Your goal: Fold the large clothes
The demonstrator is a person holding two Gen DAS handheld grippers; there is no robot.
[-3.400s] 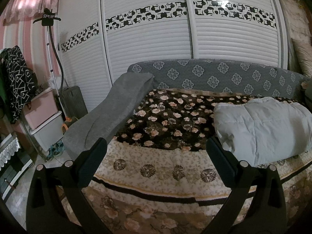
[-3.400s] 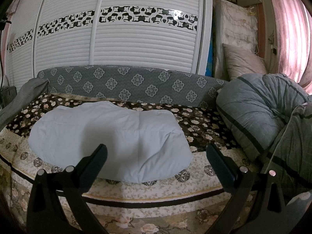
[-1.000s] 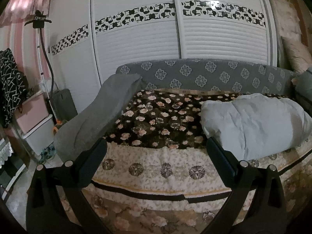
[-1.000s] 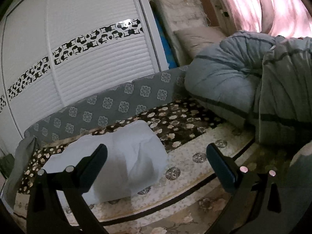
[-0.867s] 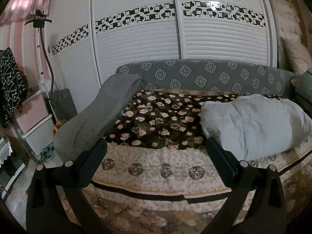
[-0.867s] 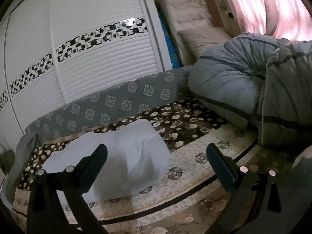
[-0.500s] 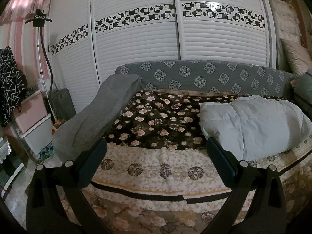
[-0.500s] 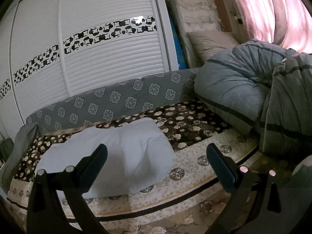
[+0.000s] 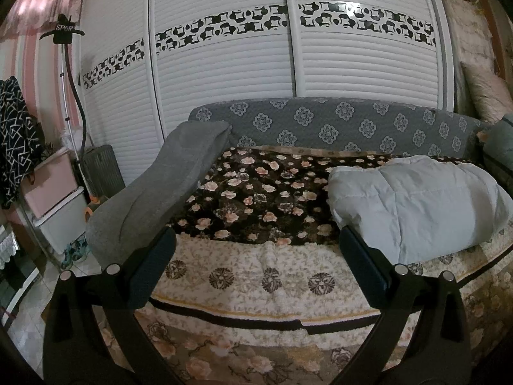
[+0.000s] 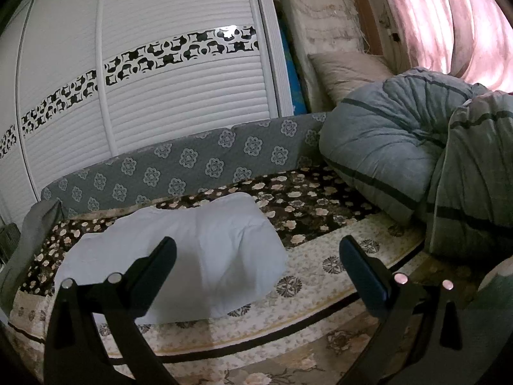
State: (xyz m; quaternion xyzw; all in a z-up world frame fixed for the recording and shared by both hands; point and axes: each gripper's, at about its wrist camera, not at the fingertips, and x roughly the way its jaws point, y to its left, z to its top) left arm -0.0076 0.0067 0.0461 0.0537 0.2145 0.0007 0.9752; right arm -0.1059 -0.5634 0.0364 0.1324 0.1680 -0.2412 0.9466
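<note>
A pale blue-white padded garment [image 9: 416, 205] lies folded into a bundle on the flowered bed cover [image 9: 256, 199], at the right in the left wrist view. It also shows in the right wrist view [image 10: 192, 250], left of centre. My left gripper [image 9: 256, 247] is open and empty, held in front of the bed's near edge. My right gripper [image 10: 256, 253] is open and empty, also held back from the bed, with the garment behind its left finger.
A grey patterned backrest [image 9: 336, 125] runs along the bed's far side before white wardrobe doors [image 9: 224, 73]. A grey blanket [image 9: 160, 189] drapes the left end. Rolled grey quilts [image 10: 416, 150] and a pillow [image 10: 346, 70] fill the right end. Storage boxes [image 9: 54, 199] stand on the floor at left.
My right gripper has swung and tilted its view toward the right end of the bed, so the quilts fill more of it. My left gripper has barely moved. The garment lies still.
</note>
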